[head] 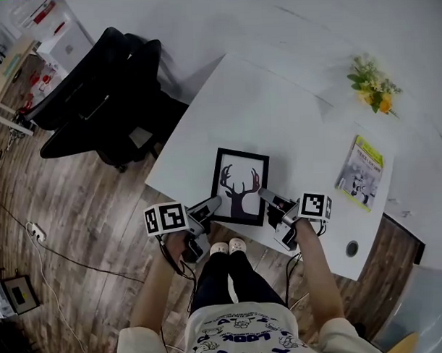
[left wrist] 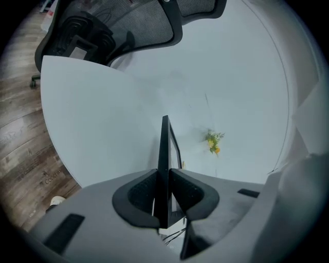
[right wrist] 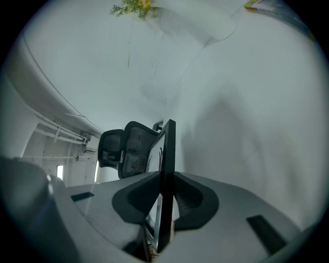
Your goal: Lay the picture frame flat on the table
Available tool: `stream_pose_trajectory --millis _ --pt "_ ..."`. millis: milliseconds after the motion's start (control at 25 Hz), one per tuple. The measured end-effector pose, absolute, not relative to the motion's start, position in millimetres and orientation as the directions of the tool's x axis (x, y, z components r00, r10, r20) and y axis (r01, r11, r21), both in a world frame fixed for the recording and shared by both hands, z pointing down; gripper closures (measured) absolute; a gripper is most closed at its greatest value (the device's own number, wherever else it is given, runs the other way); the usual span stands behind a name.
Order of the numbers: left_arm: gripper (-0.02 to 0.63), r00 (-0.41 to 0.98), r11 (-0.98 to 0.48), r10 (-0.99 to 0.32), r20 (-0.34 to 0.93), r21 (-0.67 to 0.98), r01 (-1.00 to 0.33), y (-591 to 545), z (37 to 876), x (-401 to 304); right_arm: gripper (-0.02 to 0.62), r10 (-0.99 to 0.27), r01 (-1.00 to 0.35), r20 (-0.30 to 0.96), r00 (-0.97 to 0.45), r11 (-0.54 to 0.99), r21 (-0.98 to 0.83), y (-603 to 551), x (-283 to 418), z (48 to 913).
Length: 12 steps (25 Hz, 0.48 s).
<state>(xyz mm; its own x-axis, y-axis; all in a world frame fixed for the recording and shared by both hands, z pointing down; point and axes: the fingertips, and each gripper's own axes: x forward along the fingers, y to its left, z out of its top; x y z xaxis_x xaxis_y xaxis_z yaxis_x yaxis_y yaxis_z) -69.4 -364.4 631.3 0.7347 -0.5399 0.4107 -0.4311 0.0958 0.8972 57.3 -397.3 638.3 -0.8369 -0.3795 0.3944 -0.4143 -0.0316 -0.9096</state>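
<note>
A black picture frame [head: 239,186] with a deer-antler silhouette is over the near edge of the white table [head: 277,112], its picture side facing up toward the head camera. My left gripper [head: 215,203] is shut on its lower left corner. My right gripper [head: 265,195] is shut on its lower right corner. In the left gripper view the frame [left wrist: 164,154] stands edge-on between the pads [left wrist: 141,198]. The right gripper view likewise shows the frame [right wrist: 168,154] edge-on, clamped between the pads [right wrist: 193,200]. Whether the frame touches the table I cannot tell.
A black office chair [head: 109,89] stands at the table's left end. Yellow flowers [head: 373,83] lie at the far right, and a green-topped booklet [head: 360,171] lies right of the frame. A cable hole [head: 351,248] is near the right front edge. The person's feet [head: 228,247] are below.
</note>
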Motion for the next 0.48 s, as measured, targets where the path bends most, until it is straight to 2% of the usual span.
stream_pose_trajectory --millis 480 --pt "0.519 0.692 0.148 -0.514 0.507 0.847 -0.511 -372.4 667.3 -75.8 0.512 -0.373 -0.556 0.548 -0.749 -0.097 -0.826 -408.0 52.2 678.0"
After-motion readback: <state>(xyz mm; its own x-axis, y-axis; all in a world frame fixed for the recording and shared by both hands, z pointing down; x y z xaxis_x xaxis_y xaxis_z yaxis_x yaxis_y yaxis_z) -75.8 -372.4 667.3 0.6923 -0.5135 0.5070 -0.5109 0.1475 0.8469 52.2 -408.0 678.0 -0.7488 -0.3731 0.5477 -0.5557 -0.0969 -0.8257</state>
